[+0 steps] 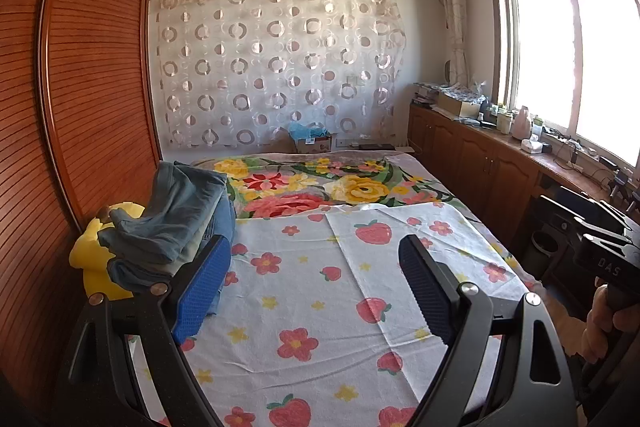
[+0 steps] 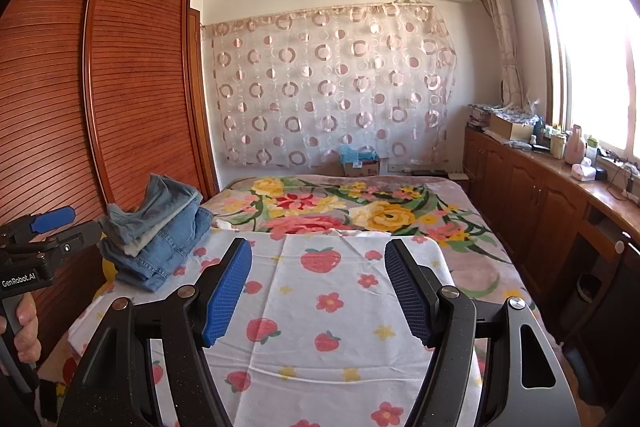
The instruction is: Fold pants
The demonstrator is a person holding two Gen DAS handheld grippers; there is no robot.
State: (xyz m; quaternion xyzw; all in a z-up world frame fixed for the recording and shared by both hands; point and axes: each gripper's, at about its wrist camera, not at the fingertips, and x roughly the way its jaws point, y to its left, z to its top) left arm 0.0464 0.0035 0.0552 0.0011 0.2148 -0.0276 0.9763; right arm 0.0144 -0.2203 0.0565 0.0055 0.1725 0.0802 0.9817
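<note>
Beside the wardrobe (image 2: pixel 132 75), stacked jeans (image 2: pixel 160 231) lie folded (apparently); left gripper (image 1: pixel 316 279) and right gripper (image 2: pixel 318 287), both spread, hold nothing.

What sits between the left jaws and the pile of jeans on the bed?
Nothing visible. The left gripper is open and empty over the strawberry sheet, and the jeans lie just past its left finger at the bed's left edge, partly on a yellow cushion.

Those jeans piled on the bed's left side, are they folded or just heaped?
Heaped. The jeans lie in a rumpled stack, the top pair draped crookedly with loose edges. Both tongs hover open, apart from them.
</note>
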